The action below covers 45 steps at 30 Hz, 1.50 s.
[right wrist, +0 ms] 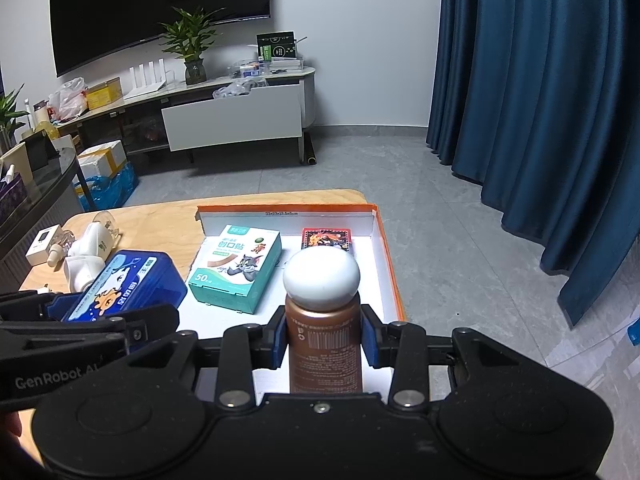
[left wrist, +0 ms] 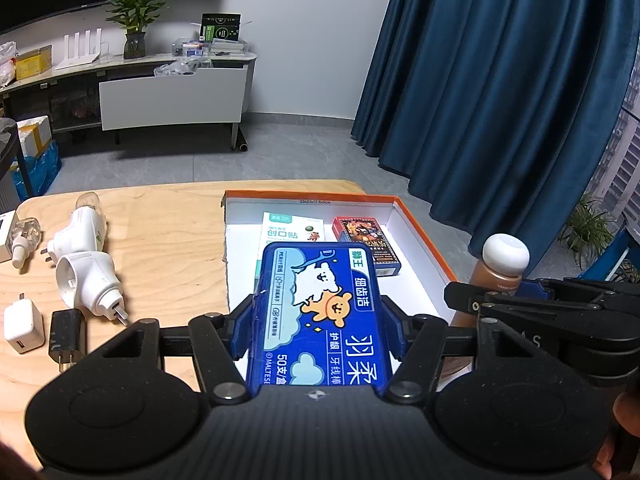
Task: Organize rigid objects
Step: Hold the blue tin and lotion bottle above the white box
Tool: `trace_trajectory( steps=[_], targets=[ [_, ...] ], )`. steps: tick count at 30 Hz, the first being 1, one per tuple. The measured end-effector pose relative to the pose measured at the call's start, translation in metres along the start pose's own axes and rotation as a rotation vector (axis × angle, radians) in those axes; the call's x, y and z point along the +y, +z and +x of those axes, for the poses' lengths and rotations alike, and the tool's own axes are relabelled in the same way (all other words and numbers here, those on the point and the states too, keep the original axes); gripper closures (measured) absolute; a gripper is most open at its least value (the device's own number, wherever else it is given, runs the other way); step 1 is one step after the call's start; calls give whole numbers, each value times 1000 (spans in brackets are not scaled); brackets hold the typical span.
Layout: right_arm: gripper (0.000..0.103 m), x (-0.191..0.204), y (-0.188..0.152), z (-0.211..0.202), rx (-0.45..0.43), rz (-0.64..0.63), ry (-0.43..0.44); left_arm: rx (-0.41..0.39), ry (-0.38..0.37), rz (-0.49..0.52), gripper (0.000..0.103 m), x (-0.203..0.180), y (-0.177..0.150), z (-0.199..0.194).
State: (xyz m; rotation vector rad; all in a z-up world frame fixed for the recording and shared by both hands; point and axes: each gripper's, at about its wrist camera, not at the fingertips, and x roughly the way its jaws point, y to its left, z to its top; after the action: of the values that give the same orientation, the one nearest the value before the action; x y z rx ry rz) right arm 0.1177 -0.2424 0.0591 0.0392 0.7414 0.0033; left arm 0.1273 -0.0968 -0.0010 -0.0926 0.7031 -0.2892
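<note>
Left tongs [left wrist: 320, 320] clamped on a blue floss box [left wrist: 320, 316] above the tray's [left wrist: 424, 236] near left, right tongs [right wrist: 325, 336] gripping a brown bottle [right wrist: 325, 344] over its near right, plaster box [right wrist: 236, 268] and card pack [right wrist: 328, 238] lying farther inside, plugs [left wrist: 86, 276] left on the tabletop [left wrist: 168, 232].

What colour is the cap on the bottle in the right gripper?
White, on a bronze-brown bottle; the cap shows best in the right wrist view.

Blue cartoon-printed floss box [left wrist: 320, 312], bronze white-capped bottle [right wrist: 325, 344], orange-rimmed white tray [right wrist: 390, 264]
</note>
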Motion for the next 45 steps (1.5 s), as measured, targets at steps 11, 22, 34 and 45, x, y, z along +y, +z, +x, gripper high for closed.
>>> trace_trajectory(
  steps=[11, 22, 34, 45],
  targets=[
    [57, 0, 1, 0, 2, -1, 1, 3, 4, -5, 40, 0, 1, 1],
    [57, 0, -1, 2, 4, -9, 2, 3, 1, -6, 40, 0, 1, 1],
    [57, 1, -1, 3, 6, -10, 2, 4, 2, -8, 40, 0, 0, 1],
    [57, 2, -3, 6, 12, -12, -1, 5, 1, -8, 40, 0, 0, 1]
  ],
)
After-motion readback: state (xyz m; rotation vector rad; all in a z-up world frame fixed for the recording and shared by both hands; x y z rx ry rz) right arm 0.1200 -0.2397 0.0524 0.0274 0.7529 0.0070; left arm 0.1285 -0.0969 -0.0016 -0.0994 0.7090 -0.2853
